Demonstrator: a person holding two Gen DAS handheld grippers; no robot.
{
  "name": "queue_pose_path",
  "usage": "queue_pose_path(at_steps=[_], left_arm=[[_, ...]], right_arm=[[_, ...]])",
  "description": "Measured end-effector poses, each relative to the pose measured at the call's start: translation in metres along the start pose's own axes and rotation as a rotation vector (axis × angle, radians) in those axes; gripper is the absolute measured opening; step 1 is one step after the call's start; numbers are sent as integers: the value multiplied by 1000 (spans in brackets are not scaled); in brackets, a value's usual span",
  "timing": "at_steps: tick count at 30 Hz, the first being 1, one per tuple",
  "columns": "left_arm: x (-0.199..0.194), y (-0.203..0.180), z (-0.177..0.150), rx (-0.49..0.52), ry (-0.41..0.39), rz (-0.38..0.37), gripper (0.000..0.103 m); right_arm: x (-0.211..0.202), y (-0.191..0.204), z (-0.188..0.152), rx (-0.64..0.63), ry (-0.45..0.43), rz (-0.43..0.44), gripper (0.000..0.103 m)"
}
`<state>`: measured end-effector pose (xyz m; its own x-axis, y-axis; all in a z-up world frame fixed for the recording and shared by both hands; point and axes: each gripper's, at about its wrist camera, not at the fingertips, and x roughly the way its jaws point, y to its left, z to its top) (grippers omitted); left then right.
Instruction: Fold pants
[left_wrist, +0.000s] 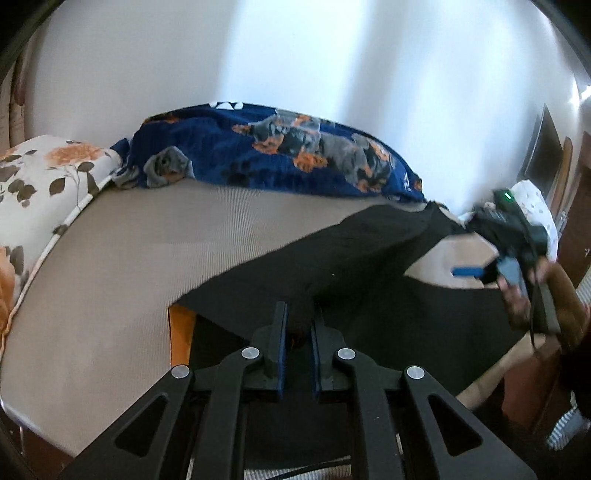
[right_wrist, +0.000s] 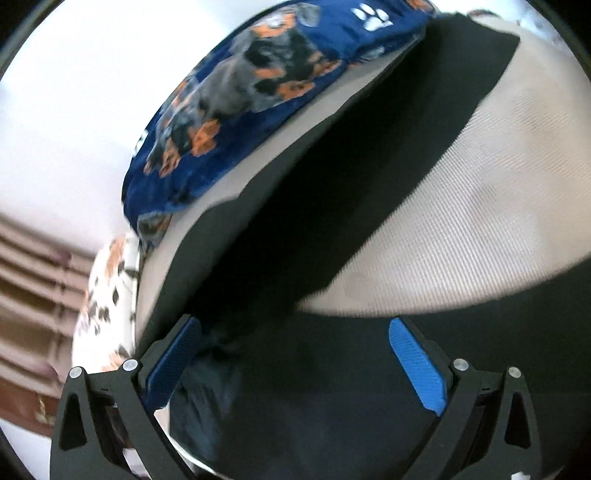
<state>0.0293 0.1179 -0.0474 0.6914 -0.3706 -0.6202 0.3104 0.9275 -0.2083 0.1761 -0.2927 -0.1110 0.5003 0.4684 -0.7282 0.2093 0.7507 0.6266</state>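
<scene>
Nearest the left wrist lens, our left gripper (left_wrist: 298, 332) has its two fingers drawn narrow on a bunched edge of the black pants (left_wrist: 369, 266), which we judge to be a pinch taken so that this end can be lifted or carried over for a fold. From between those fingers the pants run forward and to the right across the beige mattress (left_wrist: 129, 258), one leg reaching toward the blue dog-print blanket (left_wrist: 280, 147) beyond the fingertips. Our right gripper (right_wrist: 295, 354) has its fingers spread wide, with dark cloth lying between and just ahead of them; we judge it is positioned to take a second hold. A floral pillow (left_wrist: 40, 173) lies far left of the left fingers. Whether the right pads touch the cloth we cannot tell, since motion blur softens that view. An orange patch (left_wrist: 181, 332) beside the left finger is partly covered and unidentifiable. The pants' waistband and hems are indistinguishable in the uniform black.
</scene>
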Motion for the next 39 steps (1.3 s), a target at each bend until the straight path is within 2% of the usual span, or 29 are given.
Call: queue_pose_path(at_steps=[2,5,7,9,11,13,16,18,23,27,29,33,35,38,39], left_arm=[[5,2,-2,-15,18,-4,11],[6,2,-2,-19,17,1,11],[6,2,-2,-13,17,8,11],[8,3,-2,-17,21,13,12],[12,5,-2,-29,32,16,12],[15,7,-2,-37,45,16,12],[16,12,-3,-49,68,30,12],[14,18,-6,-54,91,37,12],[5,33,-26,-46,173,68,13],[4,35,-44,-18,234,101,13],[3,37,-53,-13,249,115,13],[0,39,-63,0,236,139,17],[-1,35,-66,31,232,178,21],[-10,34,-66,49,221,235,28],[-16,35,-65,53,215,259,35]], right_arm=[[13,-7,21,60,9,34,98],[30,-15,44,129,25,73,82],[45,-14,59,124,55,103,69],[55,-16,70,139,79,149,51],[57,-18,79,137,72,165,5],[50,-19,80,127,41,167,6],[23,-13,59,44,-29,151,5],[3,-16,34,15,-44,135,5],[-38,-33,-57,-45,-38,64,5],[-45,-51,-116,-34,-9,12,4],[-42,-59,-134,-21,7,6,4],[-32,-72,-150,-5,19,6,3],[-34,-70,-152,-29,14,-4,4],[-36,-71,-152,-31,26,5,5],[-36,-72,-154,-28,27,8,6]])
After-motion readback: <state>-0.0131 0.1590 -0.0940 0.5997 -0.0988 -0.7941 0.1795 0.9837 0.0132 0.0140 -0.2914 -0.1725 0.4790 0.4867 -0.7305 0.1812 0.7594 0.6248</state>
